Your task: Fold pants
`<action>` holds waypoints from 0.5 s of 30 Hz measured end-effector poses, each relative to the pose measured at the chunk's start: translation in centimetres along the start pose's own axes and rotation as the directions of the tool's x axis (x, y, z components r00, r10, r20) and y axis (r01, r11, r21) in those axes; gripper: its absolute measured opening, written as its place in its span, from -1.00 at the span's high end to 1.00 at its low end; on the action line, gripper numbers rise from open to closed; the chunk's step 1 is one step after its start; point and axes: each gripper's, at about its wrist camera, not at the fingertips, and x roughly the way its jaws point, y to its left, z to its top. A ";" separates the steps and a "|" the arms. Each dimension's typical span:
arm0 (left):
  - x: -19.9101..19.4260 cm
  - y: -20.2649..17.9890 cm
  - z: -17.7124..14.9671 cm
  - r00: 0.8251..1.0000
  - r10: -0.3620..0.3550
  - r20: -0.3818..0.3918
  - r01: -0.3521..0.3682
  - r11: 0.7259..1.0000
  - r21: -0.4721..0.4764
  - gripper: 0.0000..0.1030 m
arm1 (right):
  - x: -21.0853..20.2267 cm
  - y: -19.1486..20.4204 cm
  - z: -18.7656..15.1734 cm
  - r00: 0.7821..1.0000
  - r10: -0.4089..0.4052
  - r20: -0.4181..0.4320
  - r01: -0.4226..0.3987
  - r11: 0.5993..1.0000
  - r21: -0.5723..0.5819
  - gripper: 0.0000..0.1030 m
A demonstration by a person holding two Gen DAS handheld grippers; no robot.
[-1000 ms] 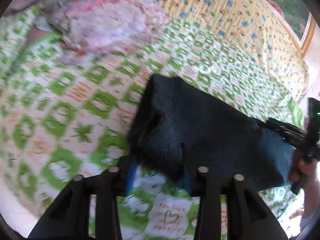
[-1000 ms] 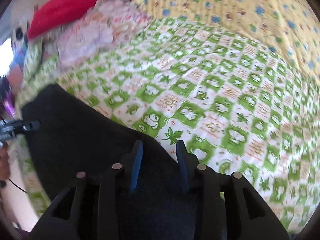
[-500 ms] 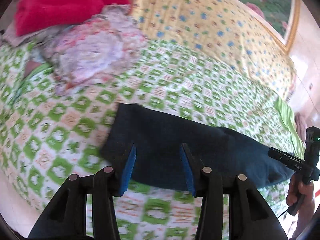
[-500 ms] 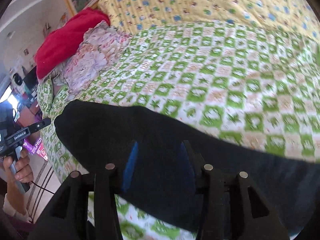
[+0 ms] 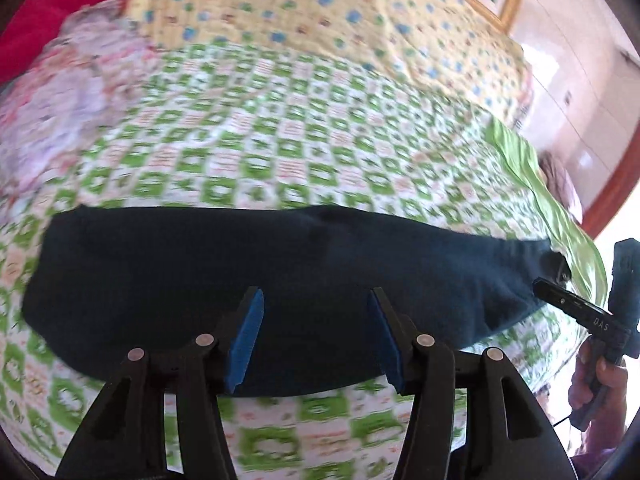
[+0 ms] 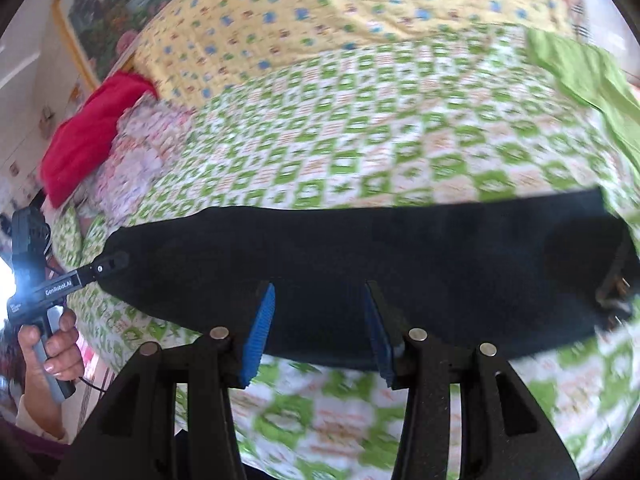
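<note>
The dark navy pants [image 5: 280,264] lie flat in a long folded band across the green-and-white patterned bedspread [image 5: 304,136]; they also show in the right wrist view [image 6: 360,256]. My left gripper [image 5: 316,336] is open and empty, raised over the band's near edge. My right gripper [image 6: 318,328] is open and empty, also over the near edge. The right gripper shows at the right end of the pants in the left wrist view [image 5: 560,276]. The left gripper shows at the left end in the right wrist view [image 6: 108,266].
A yellow dotted quilt [image 5: 320,12] covers the far side of the bed. A red cushion [image 6: 88,136] and a pink floral cloth [image 5: 52,112] lie at the left. A plain green cloth [image 6: 584,76] lies at the right. The bed's edge runs close below the pants.
Both grippers let go of the pants, opened and pulled back and up. The pants went from bunched and lifted to lying flat in a long band on the bed.
</note>
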 end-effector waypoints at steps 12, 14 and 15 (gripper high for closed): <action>3.4 -7.2 2.0 0.991 -0.106 -0.081 0.117 0.982 0.146 -0.15 | -4.2 -5.8 -2.3 0.996 -0.084 0.037 0.075 0.980 0.185 -0.01; 3.8 -8.4 2.3 0.989 -0.117 -0.090 0.132 0.975 0.176 -0.18 | -4.8 -6.7 -2.6 0.994 -0.099 0.045 0.088 0.973 0.213 -0.01; 4.0 -9.1 2.6 0.988 -0.127 -0.094 0.143 0.971 0.192 -0.20 | -5.2 -7.3 -2.7 0.992 -0.111 0.050 0.097 0.968 0.230 -0.01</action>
